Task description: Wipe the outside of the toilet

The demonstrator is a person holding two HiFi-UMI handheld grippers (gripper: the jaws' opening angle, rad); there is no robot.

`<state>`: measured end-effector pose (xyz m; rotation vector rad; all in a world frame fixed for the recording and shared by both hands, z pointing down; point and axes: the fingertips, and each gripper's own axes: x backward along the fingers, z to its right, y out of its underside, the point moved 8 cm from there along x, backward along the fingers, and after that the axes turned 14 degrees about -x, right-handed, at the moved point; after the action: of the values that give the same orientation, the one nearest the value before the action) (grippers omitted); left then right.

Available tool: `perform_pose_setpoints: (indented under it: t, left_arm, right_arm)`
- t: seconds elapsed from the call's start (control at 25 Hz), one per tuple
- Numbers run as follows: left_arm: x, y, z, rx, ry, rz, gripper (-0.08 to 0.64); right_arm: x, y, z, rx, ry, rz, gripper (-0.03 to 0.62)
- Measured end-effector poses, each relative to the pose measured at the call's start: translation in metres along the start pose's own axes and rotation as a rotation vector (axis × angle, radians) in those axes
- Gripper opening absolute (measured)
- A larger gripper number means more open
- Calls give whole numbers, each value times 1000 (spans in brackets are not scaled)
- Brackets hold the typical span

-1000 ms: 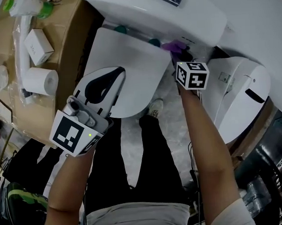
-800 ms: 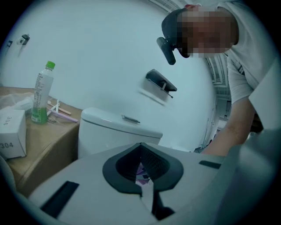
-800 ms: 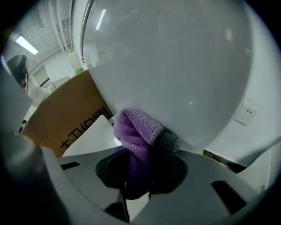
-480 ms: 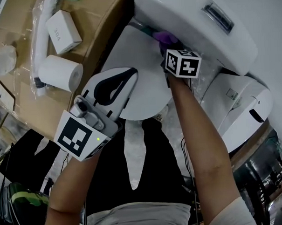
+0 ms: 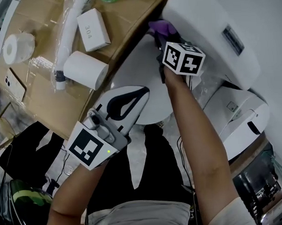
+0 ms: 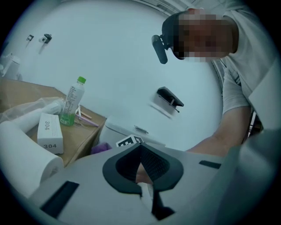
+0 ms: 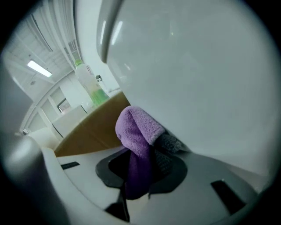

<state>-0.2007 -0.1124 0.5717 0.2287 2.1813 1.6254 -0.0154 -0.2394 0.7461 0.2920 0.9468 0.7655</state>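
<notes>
Two tools: right tool (image 7: pixel 142 173) pinches purple cloth (image 7: pixel 136 127) on toilet tank (image 7: pixel 197 66) beside cardboard (image 5: pixel 42 97), left tool (image 6: pixel 141 154) pressed together

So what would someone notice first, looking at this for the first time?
The fluffy purple cloth stands out, clamped in the right gripper and pressed against the glossy white toilet tank. Next, the left gripper hangs empty and shut over the white toilet lid, beside a brown cardboard surface bearing a white paper roll.
</notes>
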Motion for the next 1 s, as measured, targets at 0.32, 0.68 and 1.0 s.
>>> perform_pose_setpoints:
  t: [0.32,0.68,1.0]
  left_arm:
    - [-12,-26,34,-45,39,-1,6]
    - [-47,-66,94,-119,98,10,6]
    - [-53,-95,124,-195,119,-31,6]
  right_arm:
    - [111,-22,-1,-65,-47,107,91]
    - [254,3,101,-49,125,105,92]
    - [337,10,145,-115,248,188,89]
